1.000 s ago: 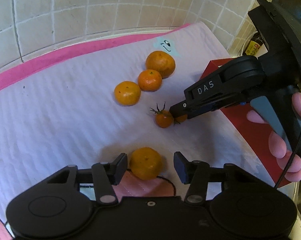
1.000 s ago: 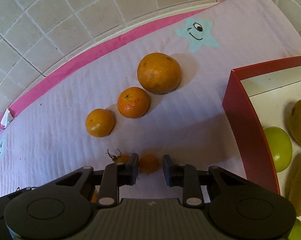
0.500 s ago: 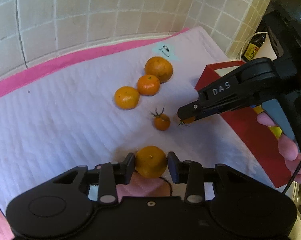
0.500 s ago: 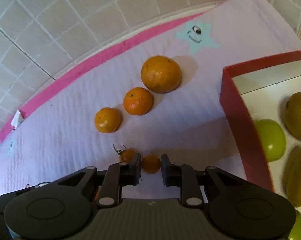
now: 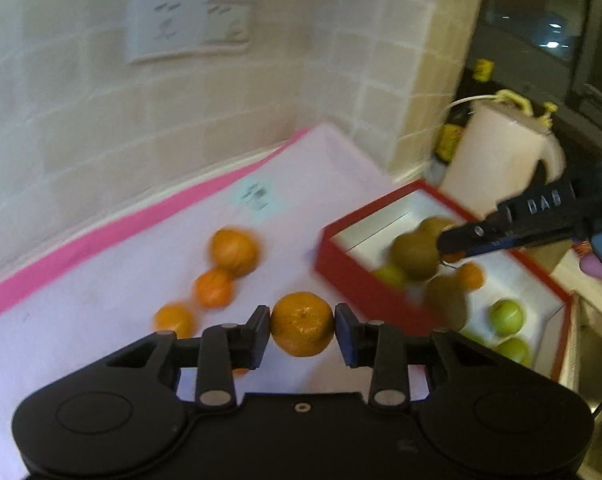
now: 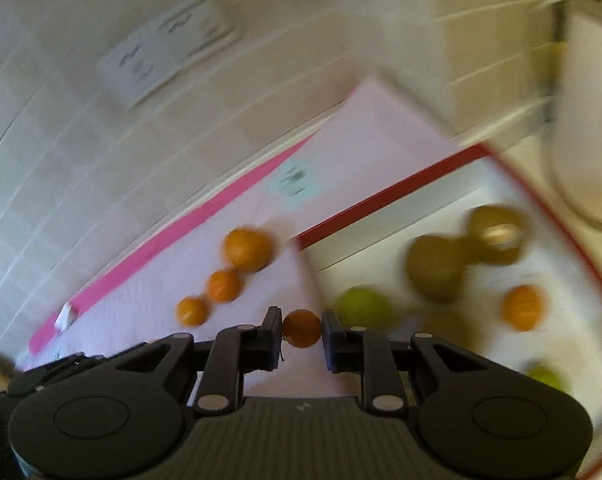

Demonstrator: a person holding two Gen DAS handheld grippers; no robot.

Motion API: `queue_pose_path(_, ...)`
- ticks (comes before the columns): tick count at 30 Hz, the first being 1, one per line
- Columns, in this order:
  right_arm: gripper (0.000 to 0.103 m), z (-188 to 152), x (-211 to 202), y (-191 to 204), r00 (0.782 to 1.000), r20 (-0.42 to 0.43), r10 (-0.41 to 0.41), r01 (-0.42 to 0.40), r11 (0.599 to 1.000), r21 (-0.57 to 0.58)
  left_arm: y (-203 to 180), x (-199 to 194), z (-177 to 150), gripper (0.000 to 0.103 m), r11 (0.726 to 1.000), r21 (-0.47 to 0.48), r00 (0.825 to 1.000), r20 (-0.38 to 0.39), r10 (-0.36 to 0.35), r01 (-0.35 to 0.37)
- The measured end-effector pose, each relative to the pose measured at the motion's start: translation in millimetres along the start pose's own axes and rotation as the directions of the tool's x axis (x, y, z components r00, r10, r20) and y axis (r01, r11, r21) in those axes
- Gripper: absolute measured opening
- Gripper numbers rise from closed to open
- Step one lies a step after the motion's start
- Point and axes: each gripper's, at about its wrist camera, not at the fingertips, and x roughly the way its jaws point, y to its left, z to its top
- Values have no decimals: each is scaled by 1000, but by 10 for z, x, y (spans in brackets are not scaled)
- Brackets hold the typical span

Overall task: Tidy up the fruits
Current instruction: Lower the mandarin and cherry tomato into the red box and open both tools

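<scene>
My left claw (image 5: 303, 334) pinches a round orange mandarin (image 5: 302, 323) left of the red-walled fruit box (image 5: 357, 278), while my right claw (image 6: 301, 334), nearer, hovers over it squeezing a small orange tomato (image 6: 301, 328).

Three mandarins lie in a row on the mat: the largest (image 5: 233, 251), a middle one (image 5: 214, 289) and the smallest (image 5: 174, 319); a fourth mandarin (image 5: 302, 324) sits between gripper fingers; one small orange tomato (image 6: 301, 328) likewise; three brown kiwis show in the red box (image 6: 385, 193); two green fruits there, possibly more; one orange fruit (image 6: 523, 307) inside.
</scene>
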Motion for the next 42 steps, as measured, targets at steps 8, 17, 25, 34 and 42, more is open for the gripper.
queue_pose_path(8, 23, -84, -436, -1085, 998, 37, -60, 51, 977, 206, -558, 458, 521, 42, 986, 48, 987, -20, -160, 160)
queue_pose_path(17, 23, -260, -452, -1651, 991, -22, -129, 130, 962, 239, -1168, 1255, 688, 42, 964, 51, 955, -158, -251, 262)
queue_pose_path(25, 23, -311, -162, -1623, 979, -124, -165, 179, 978, 110, -1457, 1834, 668, 42, 976, 22, 941, -272, -204, 218)
queue_pose_path(34, 23, -347, 20, -1657, 972, -145, -187, 204, 972, 113, -1460, 2034, 639, 43, 983, -8, 939, -293, -178, 184)
queue_pose_path(42, 23, -357, 171, -1554, 944, -128, -305, 312, 949, 37, -1458, 2029, 633, 46, 982, 4, 942, -283, -178, 187)
